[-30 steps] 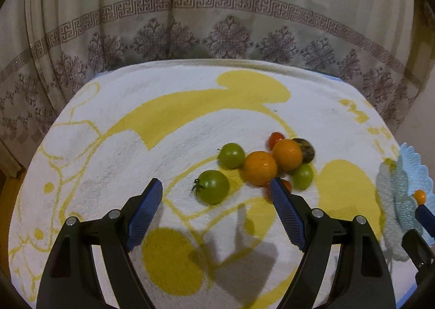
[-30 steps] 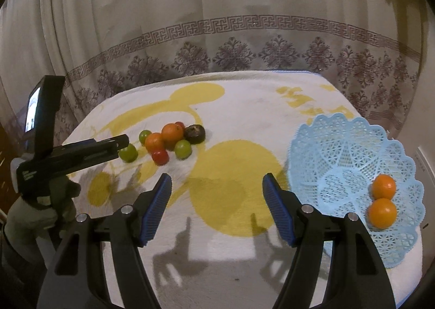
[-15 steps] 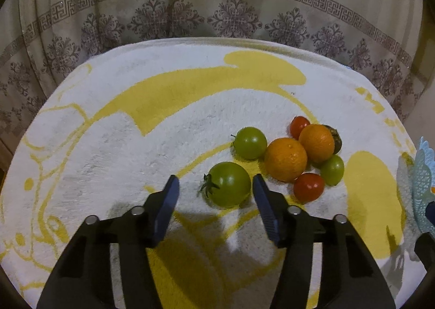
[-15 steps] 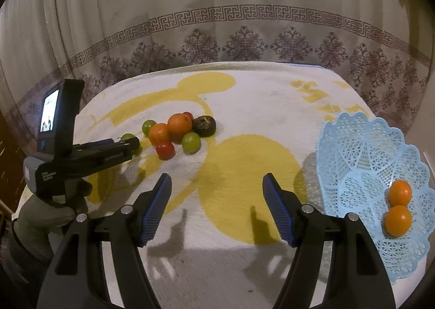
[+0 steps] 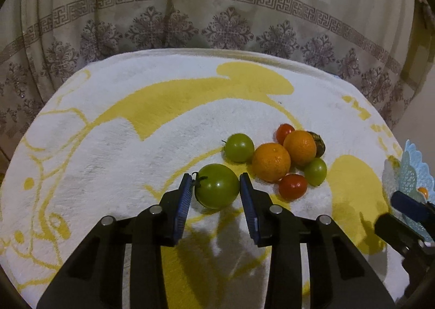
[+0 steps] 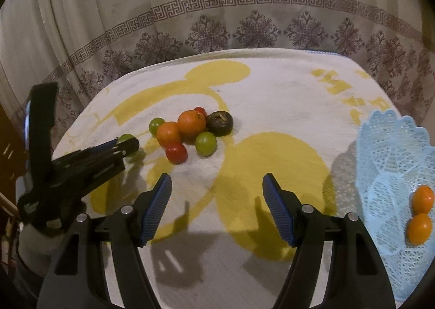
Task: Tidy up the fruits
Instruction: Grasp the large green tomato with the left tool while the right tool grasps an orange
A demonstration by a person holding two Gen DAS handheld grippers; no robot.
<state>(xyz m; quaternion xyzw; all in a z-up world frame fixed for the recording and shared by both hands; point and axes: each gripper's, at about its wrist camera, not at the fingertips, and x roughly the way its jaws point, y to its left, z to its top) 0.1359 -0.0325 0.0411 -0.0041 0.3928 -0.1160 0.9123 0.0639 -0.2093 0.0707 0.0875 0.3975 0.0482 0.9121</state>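
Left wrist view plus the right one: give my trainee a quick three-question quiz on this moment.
1. True or false: the left gripper has the large green tomato between its pads.
2. How many oranges lie in the blue basket?
3. Right gripper: A) empty, B) holding a red tomato?

Key: 1 true, its jaws have just been closing; 2 two; 3 A.

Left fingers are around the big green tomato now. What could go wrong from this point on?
1. The left gripper has just been closing on the large green tomato; its fingers meet the round sides near their tips, so it may squirt out.
2. The stem sits against one finger, making contact uneven.
3. A slip could knock the nearest orange and scatter the pile.
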